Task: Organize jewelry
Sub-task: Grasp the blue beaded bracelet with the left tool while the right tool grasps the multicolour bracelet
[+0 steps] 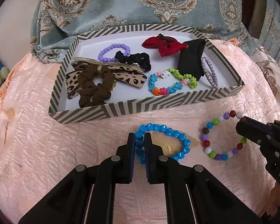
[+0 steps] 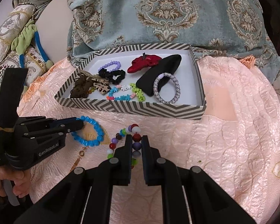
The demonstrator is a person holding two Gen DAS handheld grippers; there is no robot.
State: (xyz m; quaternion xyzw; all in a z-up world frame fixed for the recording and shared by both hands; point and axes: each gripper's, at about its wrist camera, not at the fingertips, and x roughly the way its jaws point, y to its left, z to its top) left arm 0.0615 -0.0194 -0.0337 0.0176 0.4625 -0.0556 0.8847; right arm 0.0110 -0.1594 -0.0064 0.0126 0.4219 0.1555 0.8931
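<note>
A blue-grey damask cloth (image 1: 158,3) hangs across the back at twelve o'clock; below it a pale pink quilted cover (image 1: 37,140) spreads over the whole surface; on that cover sits a striped box (image 1: 87,112), its near wall standing between the grippers and everything inside. The box holds a leopard-print bow (image 1: 128,77) at its nine o'clock side with a brown scrunchie (image 1: 95,85) lying on it; a folded black cloth (image 2: 158,74) toward three o'clock, a silver beaded bangle (image 2: 166,87) resting against it; a red bow (image 1: 164,44) at twelve; a black scrunchie (image 1: 136,59), a lilac bead bracelet (image 1: 112,52) and a bright flower-bead bracelet (image 1: 169,84) in the middle. Outside the box, at six o'clock of it, the left gripper (image 1: 139,140) is clenched on the blue bead bracelet (image 1: 177,136); just to its three o'clock the right gripper (image 2: 136,140) is clamped on the multicoloured bead bracelet (image 1: 214,153); both bracelets lie on the cover, near each other but apart.
</note>
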